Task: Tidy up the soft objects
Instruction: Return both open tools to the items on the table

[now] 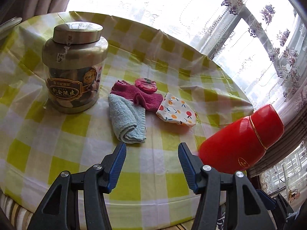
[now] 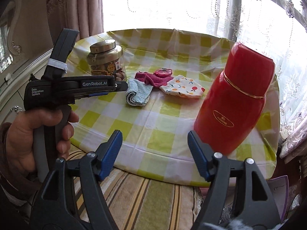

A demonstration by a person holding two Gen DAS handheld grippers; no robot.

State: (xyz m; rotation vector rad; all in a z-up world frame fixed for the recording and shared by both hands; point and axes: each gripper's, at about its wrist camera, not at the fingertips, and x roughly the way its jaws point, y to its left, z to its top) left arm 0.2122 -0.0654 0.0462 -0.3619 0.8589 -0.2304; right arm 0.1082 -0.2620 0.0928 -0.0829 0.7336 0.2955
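Covering the round desk [image 1: 57, 134] lay a yellow-checked cloth, with a red flask [image 2: 236, 99] upright near its right edge and a gold-lidded jar [image 1: 73, 67] far left. Between them clustered a rolled blue towel [image 1: 127, 120], a magenta sock [image 1: 140, 94] touching it, a fruit-print pouch [image 1: 176, 110] and a small pink round piece [image 1: 146, 85]. Left claw [image 1: 151, 164] and right claw [image 2: 154, 153] both gaped wide, holding nothing.
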